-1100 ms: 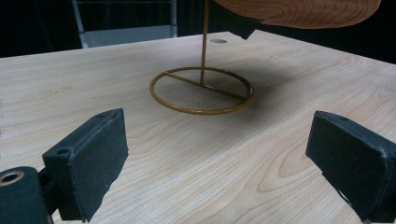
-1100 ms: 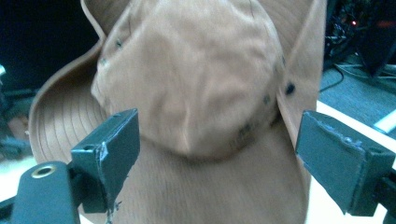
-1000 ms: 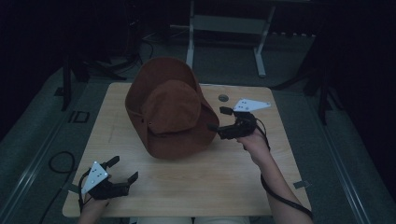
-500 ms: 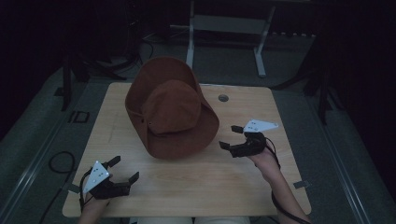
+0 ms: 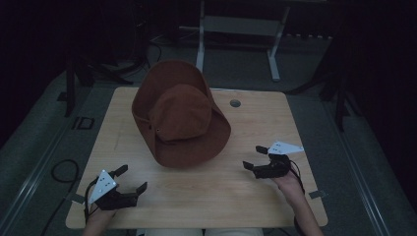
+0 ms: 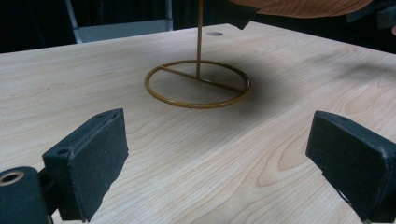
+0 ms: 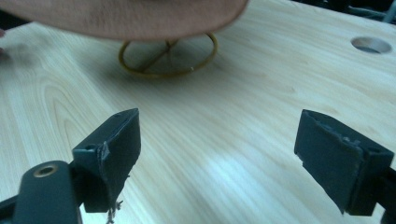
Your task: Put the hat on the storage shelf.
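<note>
**Both grippers empty, hat left on its stand**

Two open grippers now sit back at the near edge of the table (image 5: pixel 295 118). From the left: the left gripper (image 5: pixel 129 184) rests at the near-left corner, jaws spread wide with nothing between them, just as a second ago. In the middle, the brown hat (image 5: pixel 179 118) sits perched on a brass wire stand (image 6: pixel 198 84), its ring base flat on the wood and the brim overhanging it. On the right, the right gripper (image 5: pixel 256 158) has pulled back from the hat's brim toward the person, jaws apart and empty. That retreat suggests the placing is done. No containers are on the table; the hat's hollow crown rides on the stand's post.
</note>
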### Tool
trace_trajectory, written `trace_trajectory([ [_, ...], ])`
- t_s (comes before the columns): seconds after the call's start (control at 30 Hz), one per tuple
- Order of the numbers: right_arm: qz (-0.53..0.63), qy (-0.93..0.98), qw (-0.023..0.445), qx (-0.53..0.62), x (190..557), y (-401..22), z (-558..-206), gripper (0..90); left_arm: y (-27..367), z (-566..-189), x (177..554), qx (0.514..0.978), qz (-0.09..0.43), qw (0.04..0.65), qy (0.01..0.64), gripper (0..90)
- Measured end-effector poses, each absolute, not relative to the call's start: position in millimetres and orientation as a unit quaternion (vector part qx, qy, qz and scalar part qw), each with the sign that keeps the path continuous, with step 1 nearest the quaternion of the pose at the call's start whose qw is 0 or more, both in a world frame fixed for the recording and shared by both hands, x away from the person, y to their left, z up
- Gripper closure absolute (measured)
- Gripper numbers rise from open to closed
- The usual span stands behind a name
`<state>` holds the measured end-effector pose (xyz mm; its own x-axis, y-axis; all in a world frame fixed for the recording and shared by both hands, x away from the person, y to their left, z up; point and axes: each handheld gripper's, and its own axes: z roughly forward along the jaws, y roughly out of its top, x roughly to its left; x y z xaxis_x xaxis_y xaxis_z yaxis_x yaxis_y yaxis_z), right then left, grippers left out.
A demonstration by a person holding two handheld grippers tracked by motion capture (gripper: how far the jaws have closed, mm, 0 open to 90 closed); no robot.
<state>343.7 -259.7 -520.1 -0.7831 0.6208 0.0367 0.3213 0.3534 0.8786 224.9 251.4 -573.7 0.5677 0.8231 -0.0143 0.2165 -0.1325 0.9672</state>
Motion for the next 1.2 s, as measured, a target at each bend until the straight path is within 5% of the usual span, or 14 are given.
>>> trace_trajectory([
  [1.2,0.464,0.776,0.195,0.380,298.3,-341.1,-563.9,14.4,252.0,-575.9,223.7,0.698,0.273,0.544,0.378,6.1],
])
